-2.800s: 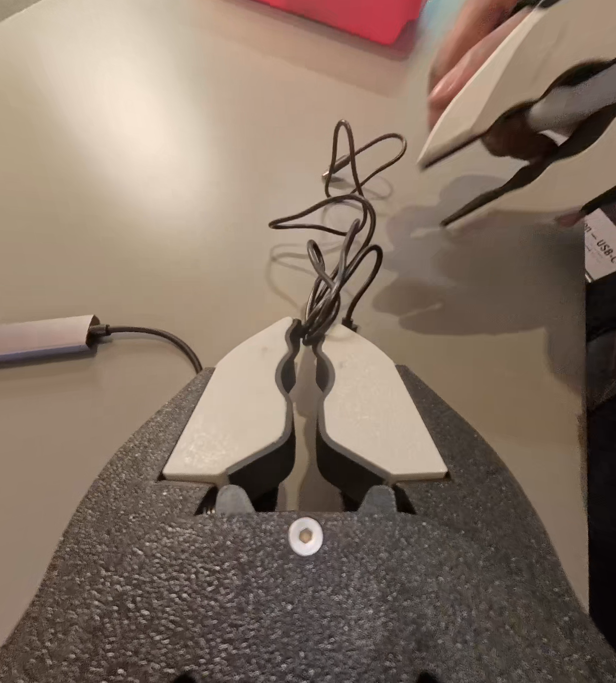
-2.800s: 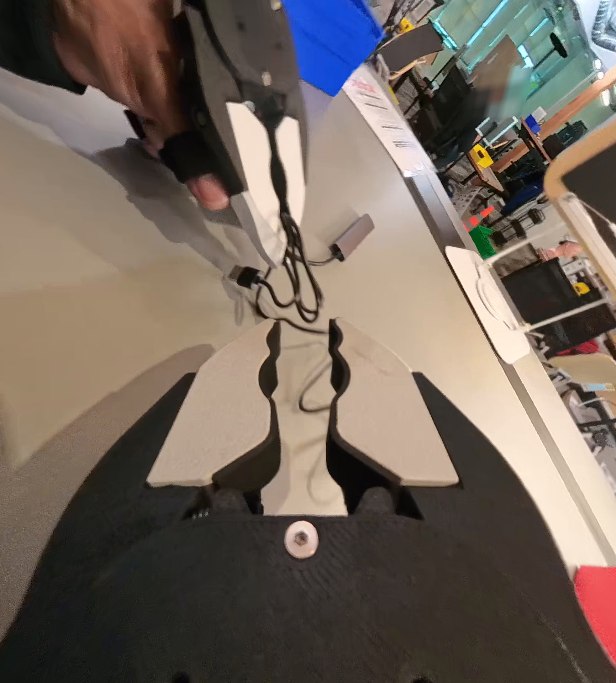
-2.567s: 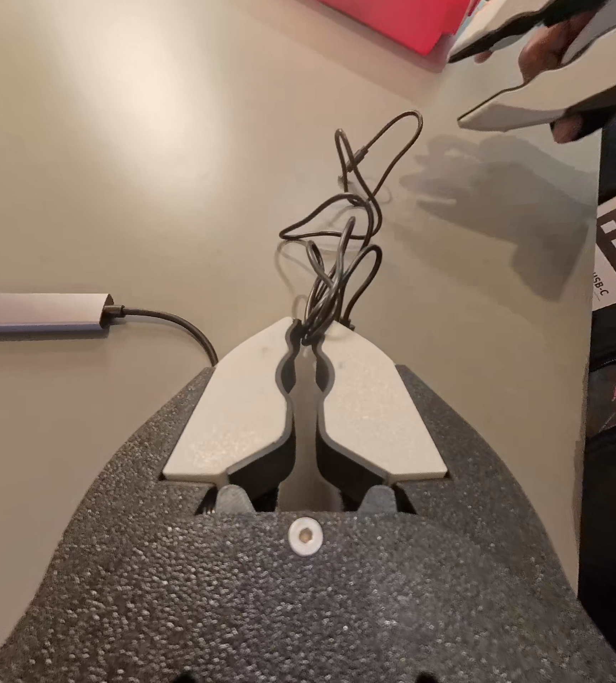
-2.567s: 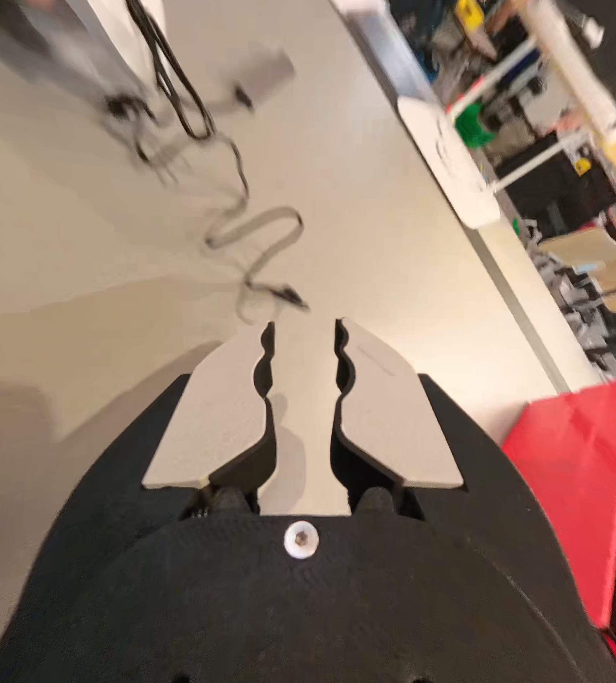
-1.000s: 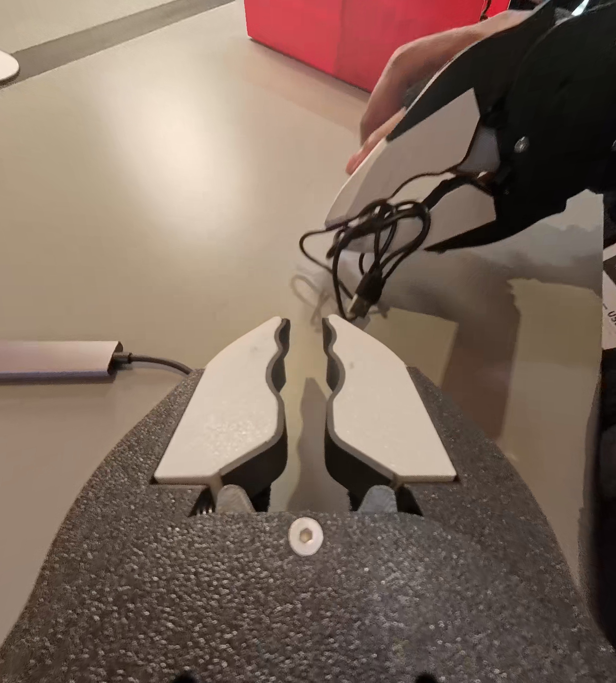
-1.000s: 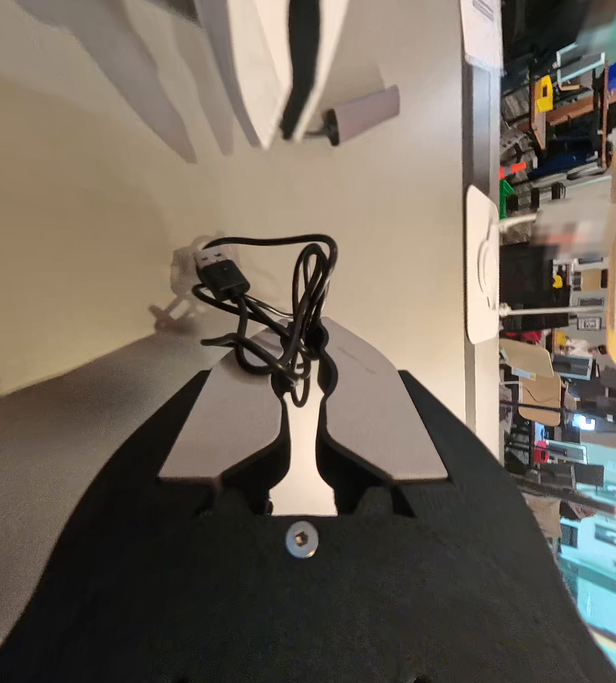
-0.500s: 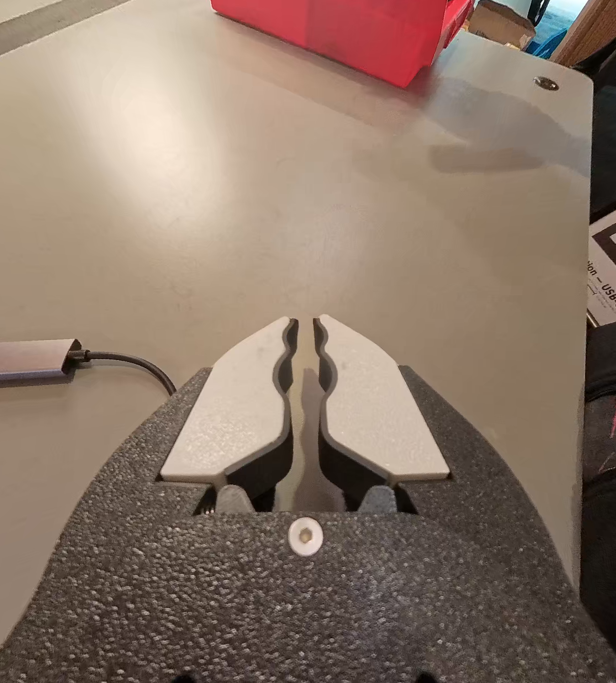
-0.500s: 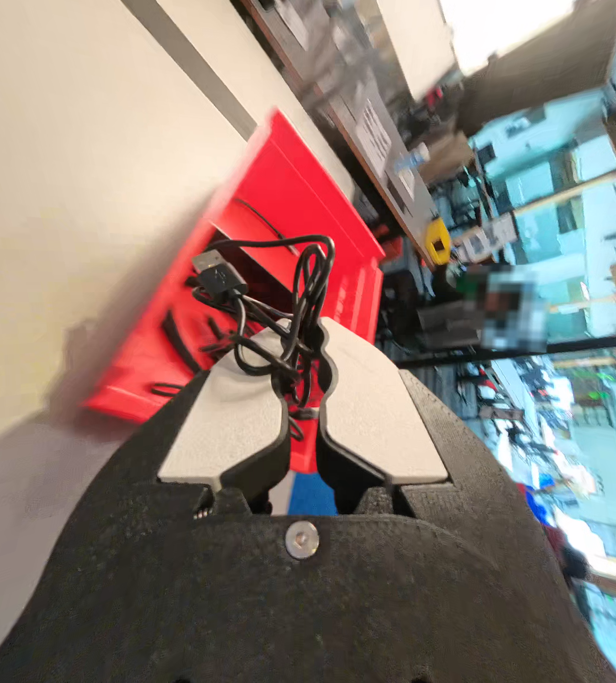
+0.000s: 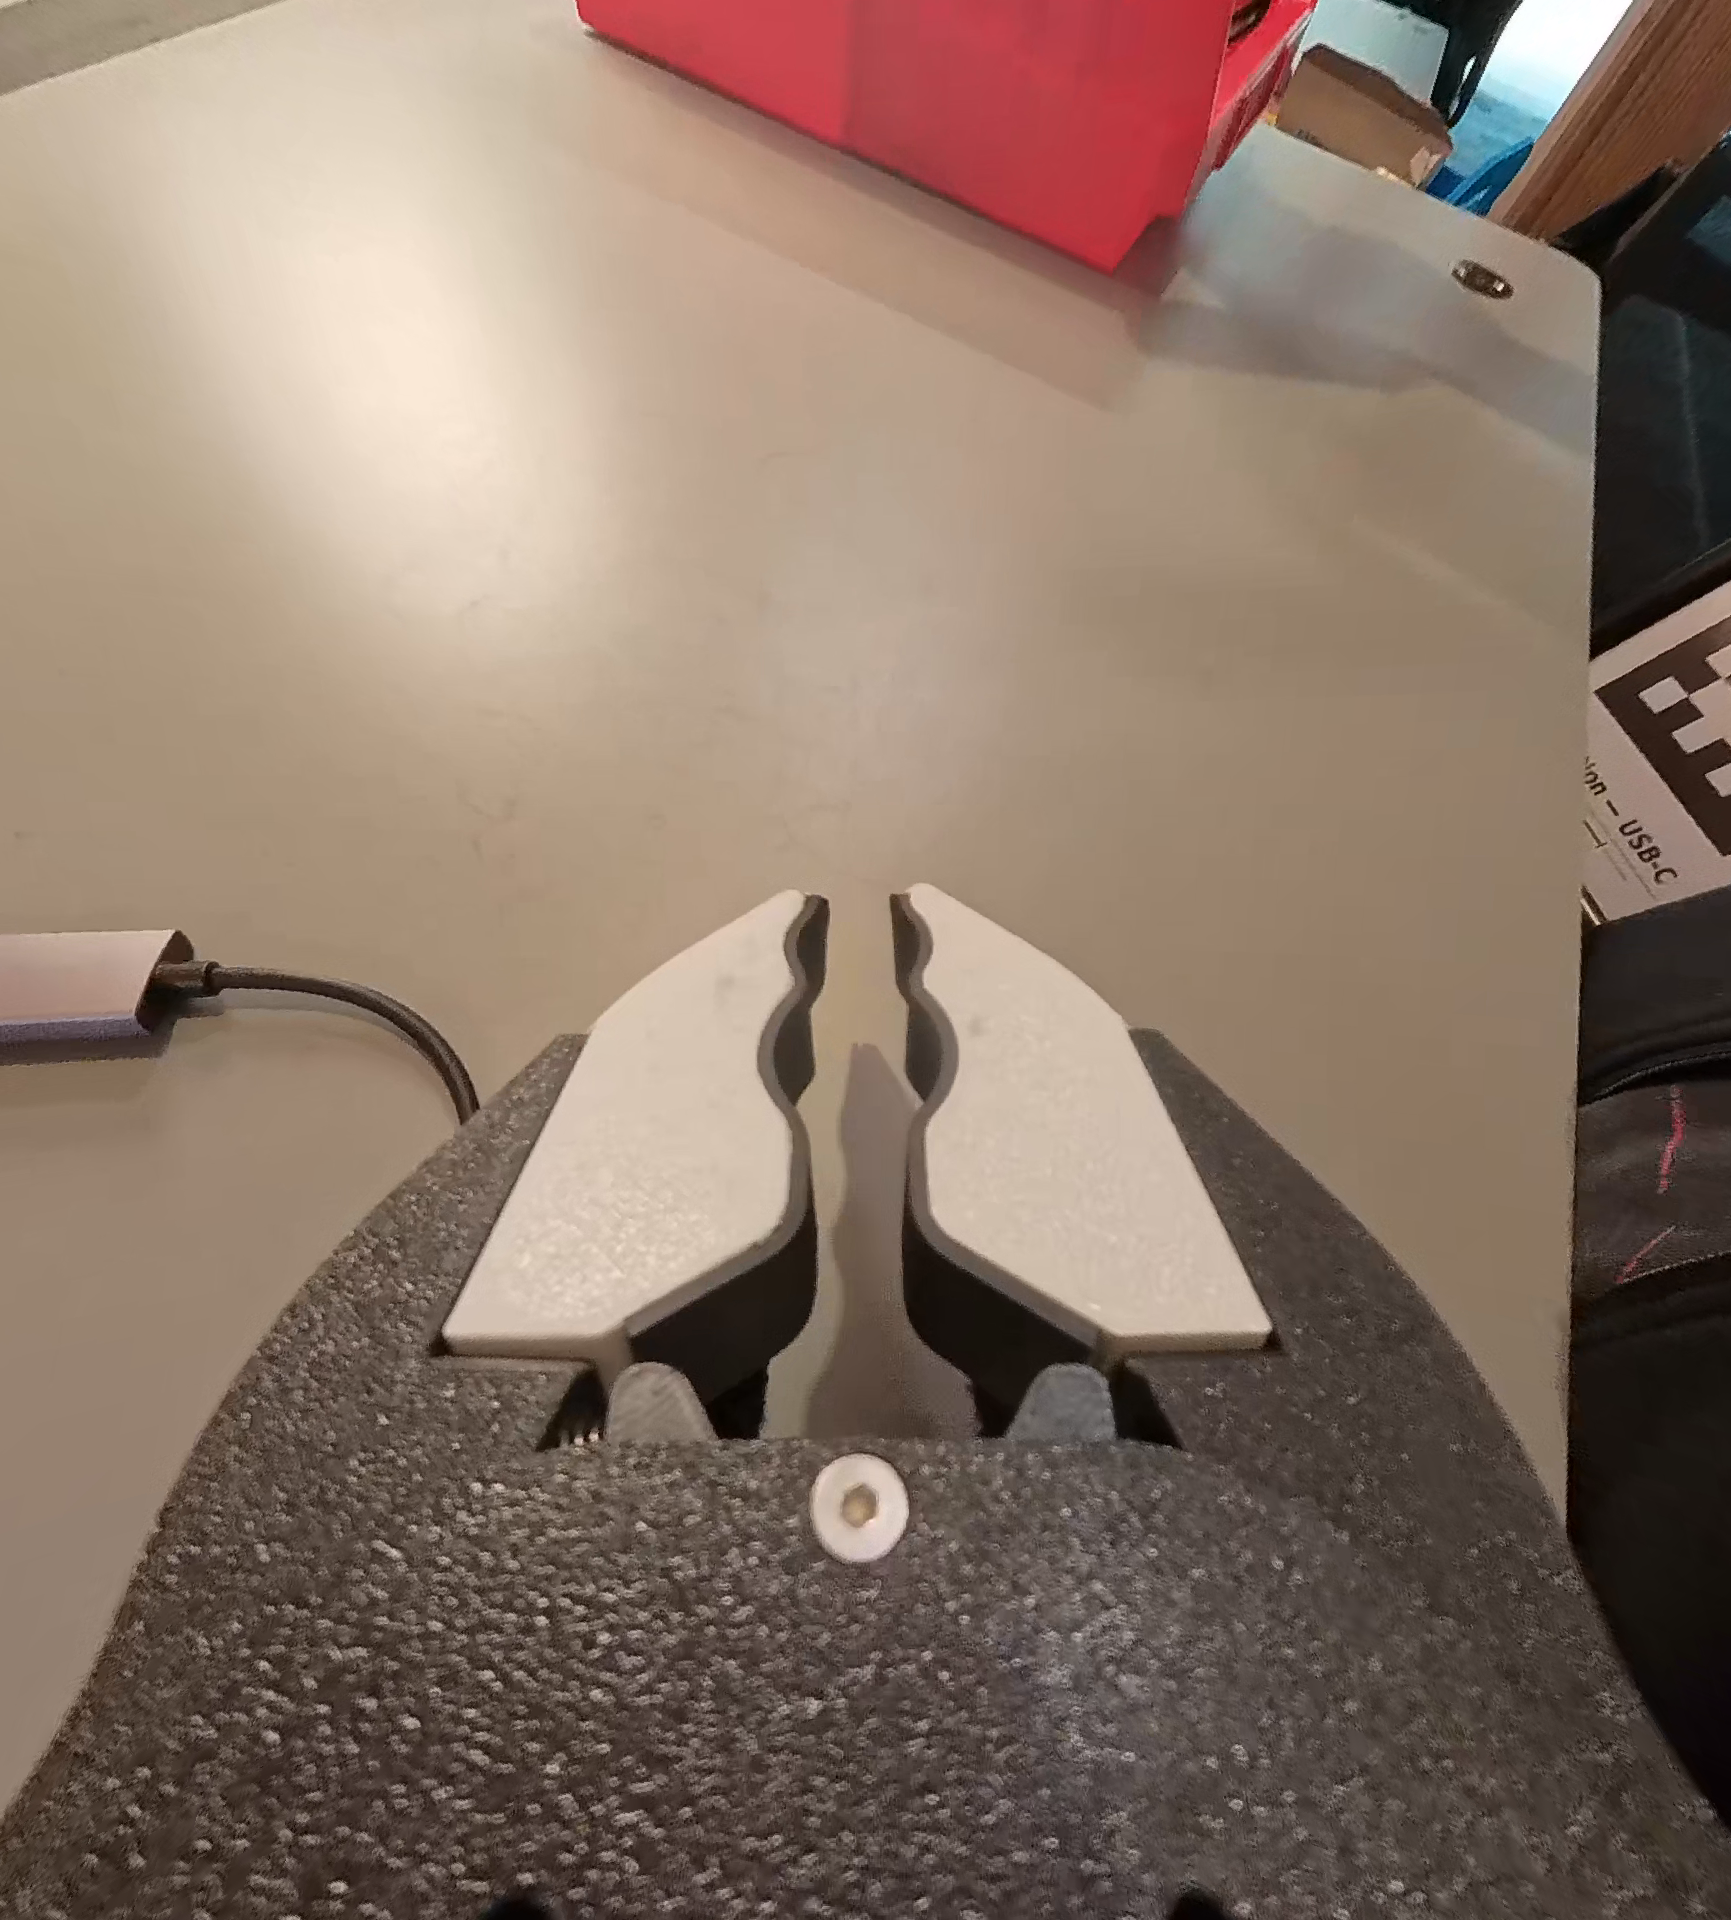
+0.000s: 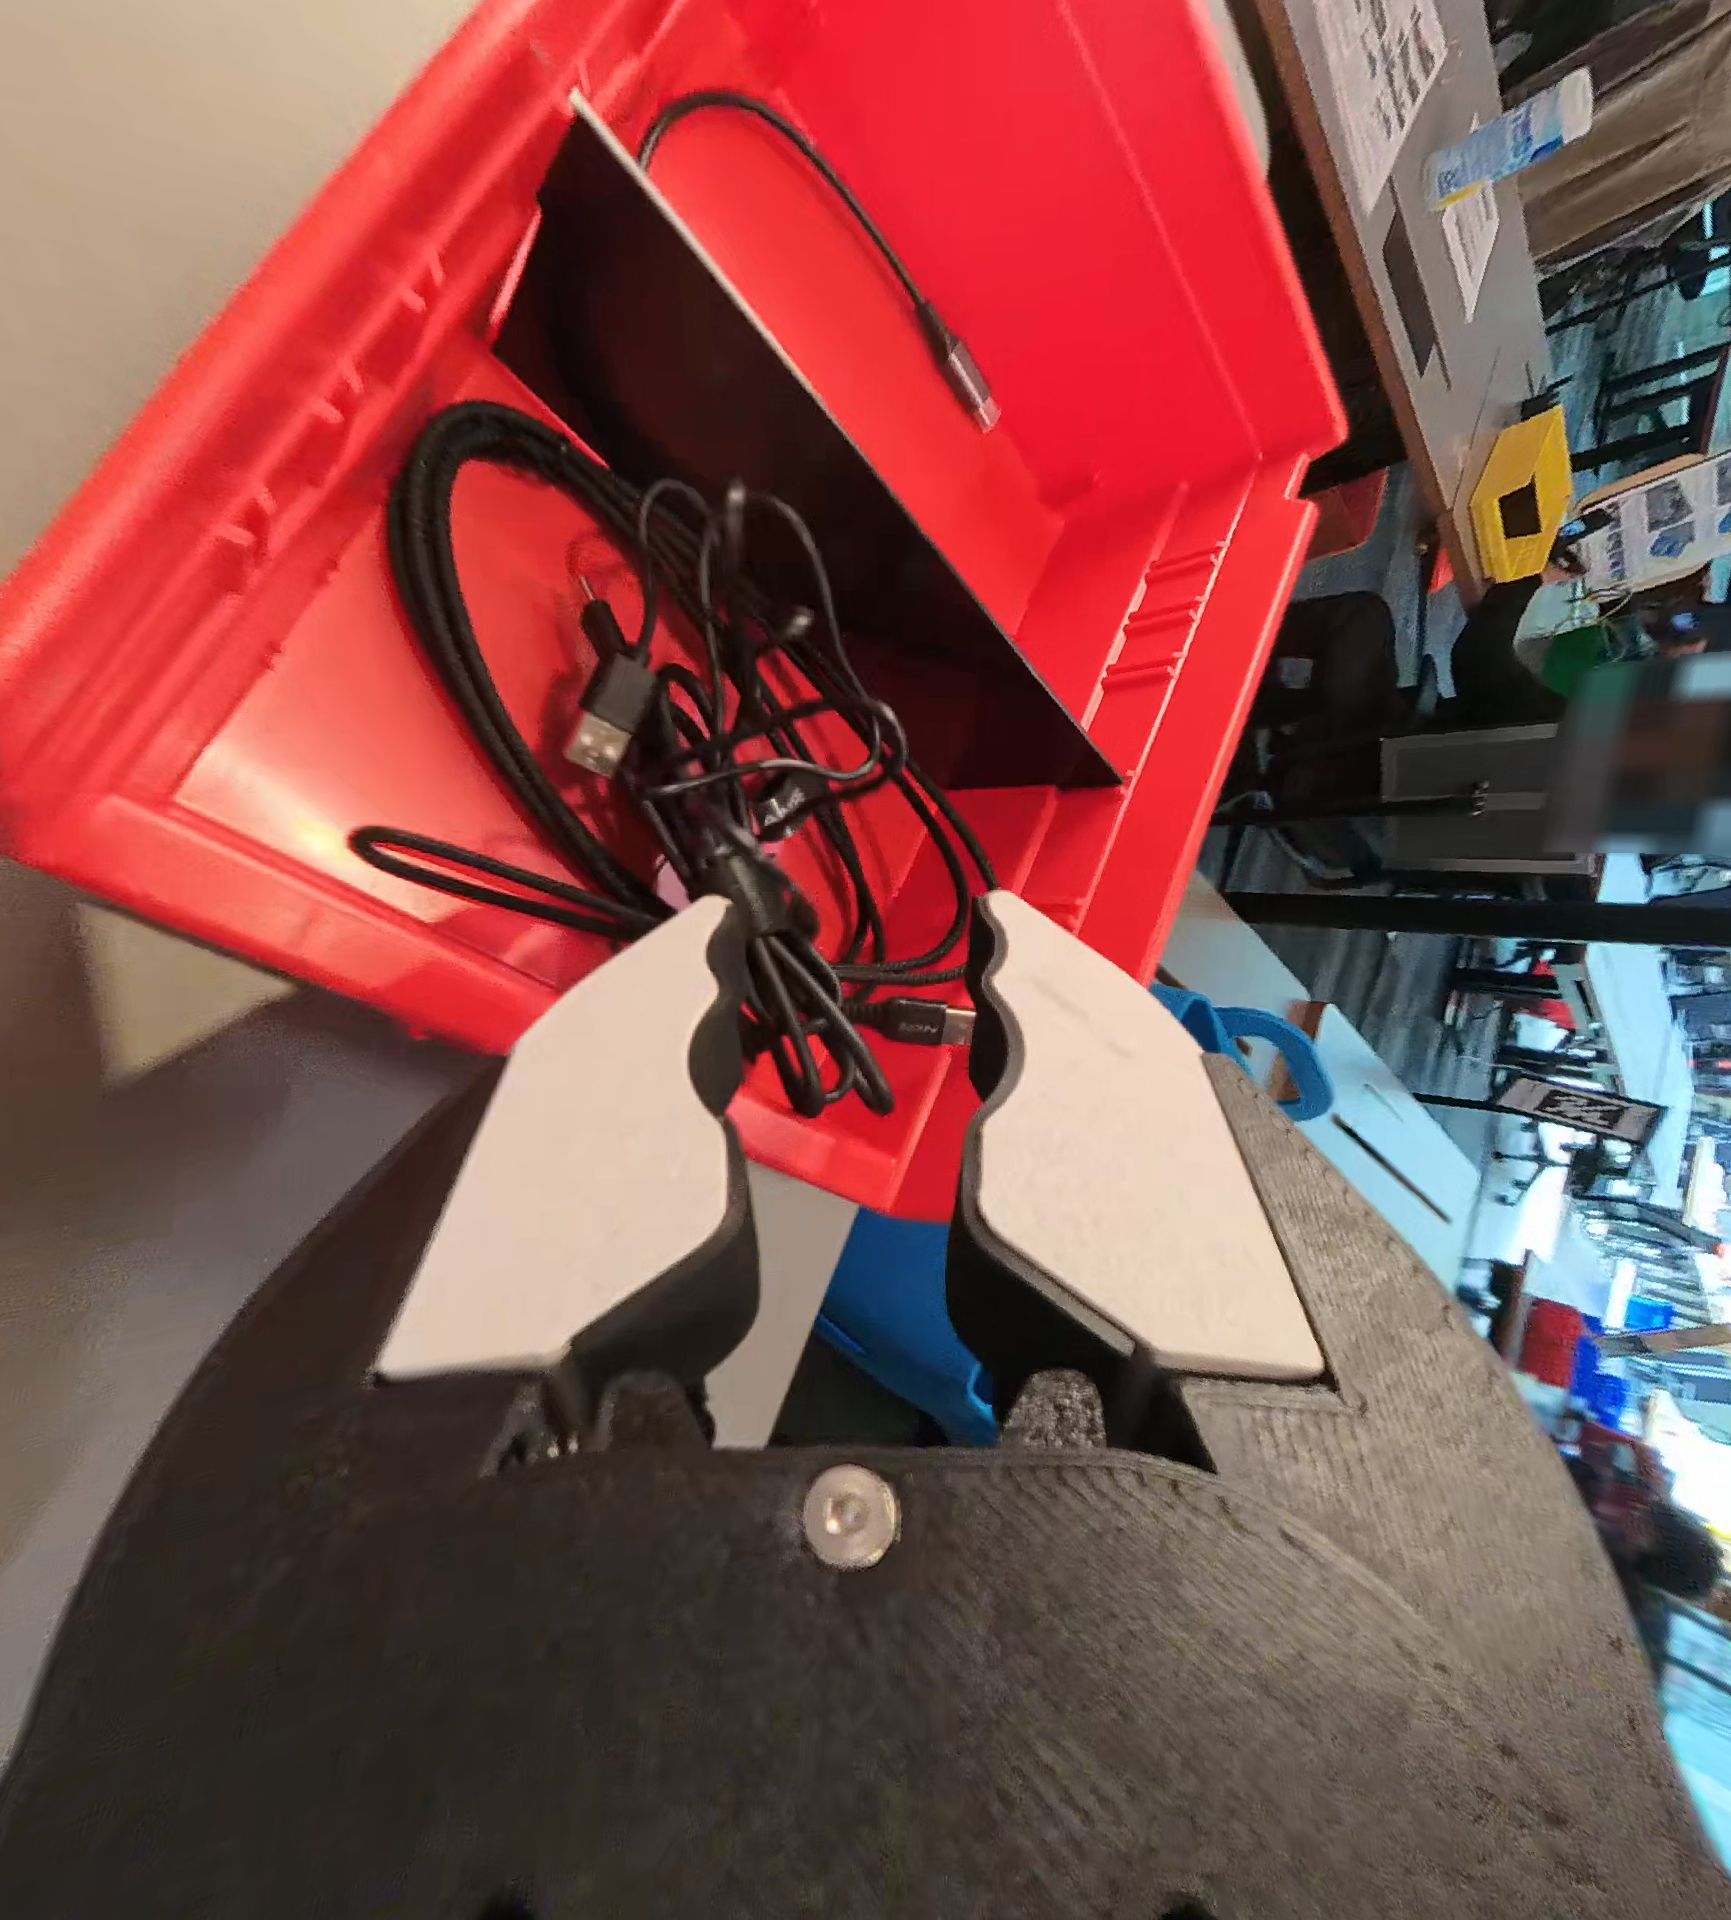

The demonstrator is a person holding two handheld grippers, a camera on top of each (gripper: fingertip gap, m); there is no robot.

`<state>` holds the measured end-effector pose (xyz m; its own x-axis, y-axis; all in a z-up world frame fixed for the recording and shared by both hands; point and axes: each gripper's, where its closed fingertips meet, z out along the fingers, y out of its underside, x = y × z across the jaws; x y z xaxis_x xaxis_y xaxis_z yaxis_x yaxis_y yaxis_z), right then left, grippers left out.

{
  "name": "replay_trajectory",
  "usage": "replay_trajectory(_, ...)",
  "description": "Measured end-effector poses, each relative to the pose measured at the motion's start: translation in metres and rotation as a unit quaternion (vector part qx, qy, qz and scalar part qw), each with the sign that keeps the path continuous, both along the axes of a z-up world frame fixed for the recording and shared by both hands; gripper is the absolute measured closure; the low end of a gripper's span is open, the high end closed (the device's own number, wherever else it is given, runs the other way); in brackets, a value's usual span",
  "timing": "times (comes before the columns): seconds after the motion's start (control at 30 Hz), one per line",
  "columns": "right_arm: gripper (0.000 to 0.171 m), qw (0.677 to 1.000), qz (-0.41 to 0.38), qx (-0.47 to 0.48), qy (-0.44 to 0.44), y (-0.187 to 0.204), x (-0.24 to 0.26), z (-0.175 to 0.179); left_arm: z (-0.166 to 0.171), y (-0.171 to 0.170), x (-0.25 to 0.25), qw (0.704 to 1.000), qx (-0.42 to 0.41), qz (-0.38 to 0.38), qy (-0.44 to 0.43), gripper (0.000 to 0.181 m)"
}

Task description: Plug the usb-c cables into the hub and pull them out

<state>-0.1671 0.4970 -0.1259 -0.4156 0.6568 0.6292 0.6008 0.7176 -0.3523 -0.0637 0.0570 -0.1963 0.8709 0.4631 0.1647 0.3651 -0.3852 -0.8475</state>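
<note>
Tangled black cables (image 10: 736, 790), grey hub (image 9: 30, 982)

Big beige tabletop (image 9: 632, 520) filling most of the frame, soft glare at upper left. Wooden panel (image 9: 1619, 104) at top right. Down the right edge, a blurry, brightly lit workshop, probably desks (image 10: 1380, 208) and shelving.

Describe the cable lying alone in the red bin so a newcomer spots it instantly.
Find the red bin in the right wrist view; a black divider splits it. Beyond the divider lies one thin black cable with a silver-grey plug. Unlike the tangled black cables nearer the gripper, it lies alone in a single curve.
</note>
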Motion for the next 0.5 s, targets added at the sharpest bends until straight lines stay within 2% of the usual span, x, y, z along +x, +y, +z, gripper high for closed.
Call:
replay_trajectory(0.13,0.128,0.994,-0.023,-0.101,0.037,-0.03,0.016,0.022,0.017,0.0,0.002,0.998,0.059,0.009,0.014,0.163)
replay_trajectory(0.23,0.128,0.959,-0.021,-0.259,0.115,-0.082,0.022,0.052,0.051,0.008,0.003,0.98,0.196,0.016,0.014,0.161)
replay_trajectory(0.33,0.128,0.863,0.036,-0.47,0.184,-0.167,0.027,0.083,0.083,0.014,-0.005,0.948,0.314,0.039,0.03,0.151)
replay_trajectory(0.43,0.127,0.727,0.083,-0.649,0.206,-0.252,0.036,0.099,0.115,0.025,-0.01,0.906,0.42,0.036,0.031,0.14)
replay_trajectory(0.5,0.12,0.646,0.083,-0.73,0.206,-0.293,0.038,0.094,0.133,0.036,-0.007,0.868,0.496,0.014,0.006,0.137)
